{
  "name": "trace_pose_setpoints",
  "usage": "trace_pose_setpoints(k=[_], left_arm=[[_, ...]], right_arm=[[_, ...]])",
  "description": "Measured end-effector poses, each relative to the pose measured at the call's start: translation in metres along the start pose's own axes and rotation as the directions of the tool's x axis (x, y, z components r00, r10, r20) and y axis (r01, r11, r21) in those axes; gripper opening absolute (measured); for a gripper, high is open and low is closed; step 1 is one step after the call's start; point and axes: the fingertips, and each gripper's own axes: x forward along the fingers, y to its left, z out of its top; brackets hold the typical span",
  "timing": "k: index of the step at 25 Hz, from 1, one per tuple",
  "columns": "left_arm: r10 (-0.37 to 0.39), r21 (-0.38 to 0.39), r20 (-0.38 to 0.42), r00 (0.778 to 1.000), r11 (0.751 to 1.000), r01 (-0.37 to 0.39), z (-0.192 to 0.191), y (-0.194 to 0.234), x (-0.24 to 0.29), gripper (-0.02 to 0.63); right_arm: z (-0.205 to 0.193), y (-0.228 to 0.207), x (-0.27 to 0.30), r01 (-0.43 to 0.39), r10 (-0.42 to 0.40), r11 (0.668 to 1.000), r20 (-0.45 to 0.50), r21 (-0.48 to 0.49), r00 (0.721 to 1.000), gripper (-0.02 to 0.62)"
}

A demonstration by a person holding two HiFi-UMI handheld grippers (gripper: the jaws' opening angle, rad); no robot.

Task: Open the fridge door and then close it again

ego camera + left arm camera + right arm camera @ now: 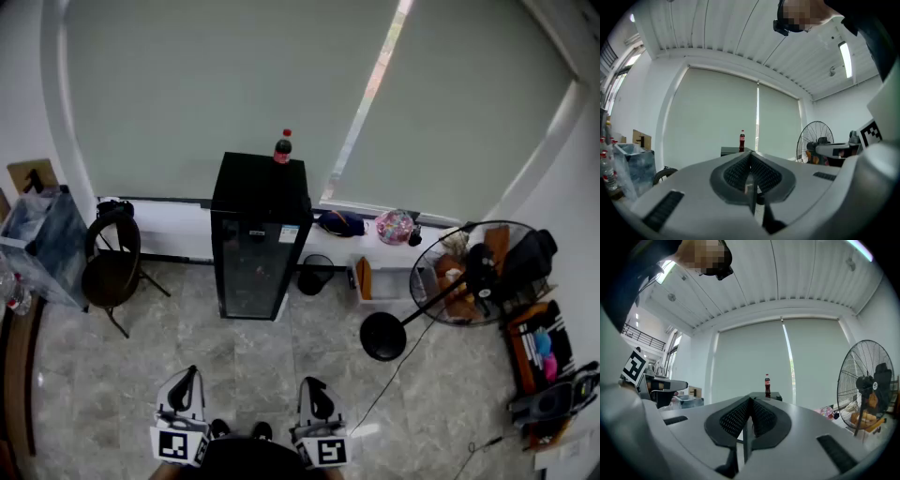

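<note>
Far left, a clear plastic crate (36, 246) sits against the wall, with a black round chair (111, 269) just beside it, both off the walking path.

The left gripper (190, 373) is low at the person's front, level and aimed forward. Its jaws are pressed together with nothing between them, judged a carry pose rather than a grip.

The black glass-door fridge (255, 246) stands against the low window ledge (164, 214), centre-left and well apart from both grippers. Its door is closed. A cola bottle (282, 148) stands upright on the fridge top near the back edge.

The right gripper (310, 382) mirrors the left: level, jaws fully closed, empty, pointing at the fridge. The step looks like the approach, with no door contact yet.

Right of the fridge there is a small black waste bin (316, 275), then a floor fan (472, 274) on a round base, its cable trailing across the floor. Bags and clutter are piled at the far right wall.

The floor (89, 384) is grey marble-look tile. Closed roller blinds (216, 84) cover the windows, and the ribbed white ceiling carries a tube light.
</note>
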Motion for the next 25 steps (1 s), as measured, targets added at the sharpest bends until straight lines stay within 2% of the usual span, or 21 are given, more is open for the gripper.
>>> trace_pose_setpoints(k=[4,19,24,25], left_arm=[[0.016,0.011,-0.01,1.0,1.0,-0.016,0.0,0.004,0.001,0.008],[-0.005,0.024,-0.02,1.0,1.0,0.005,-0.003,-0.003,-0.001,0.008],[-0.005,0.038,-0.016,1.0,0.999,0.005,-0.002,-0.002,-0.006,0.009],[-0.006,0.039,-0.013,1.0,0.999,0.007,-0.002,-0.003,-0.007,0.011]], right_arm=[[0.001,0.001,0.002,-0.004,0.004,1.0,0.003,-0.003,1.0,0.009],[-0.001,0.002,-0.003,-0.015,0.015,1.0,-0.013,0.007,1.0,0.011],[0.0,0.007,-0.006,-0.037,0.037,0.999,0.011,0.034,0.999,0.021],[-0.001,0.007,-0.008,-0.04,0.04,0.998,0.015,0.048,0.999,0.042]])
